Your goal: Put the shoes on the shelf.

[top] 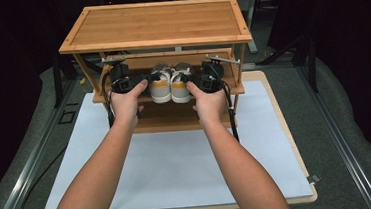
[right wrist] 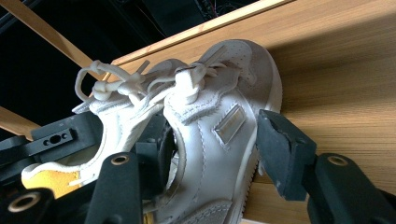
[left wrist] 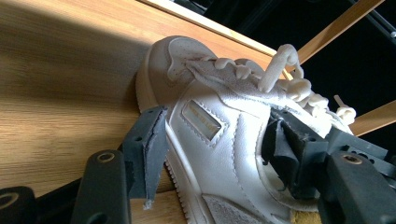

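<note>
A: Report claw status

B: My left gripper has its jaws spread about a shoe's width, one pad against the outer side of the left shoe, the other inside its collar. My right gripper mirrors this on the right shoe. Whether either clamps firmly, I cannot tell

A: Location of the shoes?

B: Side by side, touching, on the middle shelf of the wooden rack, heels toward the near edge

A: Step in hand?

B: I judge it as seating or releasing the pair on the shelf. The next move calls for level, matched hand travel, clearing the laces

A: Count?

B: Two shoes, two grippers, one rack, one white mat
</note>
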### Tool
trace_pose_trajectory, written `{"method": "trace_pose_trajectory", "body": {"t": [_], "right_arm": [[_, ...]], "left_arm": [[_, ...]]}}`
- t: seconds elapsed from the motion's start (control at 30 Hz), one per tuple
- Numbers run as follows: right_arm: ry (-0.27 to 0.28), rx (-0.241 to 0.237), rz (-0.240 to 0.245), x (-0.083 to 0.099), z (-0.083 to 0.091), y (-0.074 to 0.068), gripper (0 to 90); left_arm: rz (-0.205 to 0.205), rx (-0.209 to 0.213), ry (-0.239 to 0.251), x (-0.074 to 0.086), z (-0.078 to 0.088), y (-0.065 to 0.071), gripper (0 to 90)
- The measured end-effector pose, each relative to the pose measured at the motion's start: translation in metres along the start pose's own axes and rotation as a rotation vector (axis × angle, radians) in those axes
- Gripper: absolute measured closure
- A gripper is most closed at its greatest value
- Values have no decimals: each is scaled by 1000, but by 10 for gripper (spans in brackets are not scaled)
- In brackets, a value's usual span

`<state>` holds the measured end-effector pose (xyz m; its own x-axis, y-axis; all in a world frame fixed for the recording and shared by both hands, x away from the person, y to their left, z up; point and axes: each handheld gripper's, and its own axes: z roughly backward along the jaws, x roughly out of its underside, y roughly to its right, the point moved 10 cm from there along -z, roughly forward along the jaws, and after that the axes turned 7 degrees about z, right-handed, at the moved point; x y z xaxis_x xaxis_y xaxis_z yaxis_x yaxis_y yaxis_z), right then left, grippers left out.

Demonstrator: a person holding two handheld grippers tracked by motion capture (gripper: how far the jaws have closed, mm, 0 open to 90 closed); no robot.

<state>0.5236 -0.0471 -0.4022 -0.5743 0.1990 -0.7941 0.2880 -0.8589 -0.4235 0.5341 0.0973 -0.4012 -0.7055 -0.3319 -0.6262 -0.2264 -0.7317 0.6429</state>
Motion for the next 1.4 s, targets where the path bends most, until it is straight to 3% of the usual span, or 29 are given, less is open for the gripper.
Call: {"method": "trace_pose_trajectory", "body": {"t": [0.3,0.67,0.83,0.93,0.97,1.03,1.2,1.4], "right_arm": [[33,-50,-3,-6,8,-5,473],[42,-62,9,-8,15,-7,486],[66,-71,22,-12,26,-4,518],[72,-69,47,-13,31,-3,536],[69,-56,90,-12,35,-2,564],[66,-45,119,-11,38,0,608],[57,-62,128,-6,40,3,741],[39,-69,128,0,36,9,833]], "left_arm": [[2,21,9,-4,5,1,412],[-18,66,29,-9,20,8,406],[-17,98,58,-17,41,4,479],[-33,91,65,-19,47,2,531],[-54,80,59,-18,51,-1,554],[-57,88,54,-15,53,-2,596],[-63,94,59,-8,52,-11,739],[-74,87,18,3,41,-21,867]]}}
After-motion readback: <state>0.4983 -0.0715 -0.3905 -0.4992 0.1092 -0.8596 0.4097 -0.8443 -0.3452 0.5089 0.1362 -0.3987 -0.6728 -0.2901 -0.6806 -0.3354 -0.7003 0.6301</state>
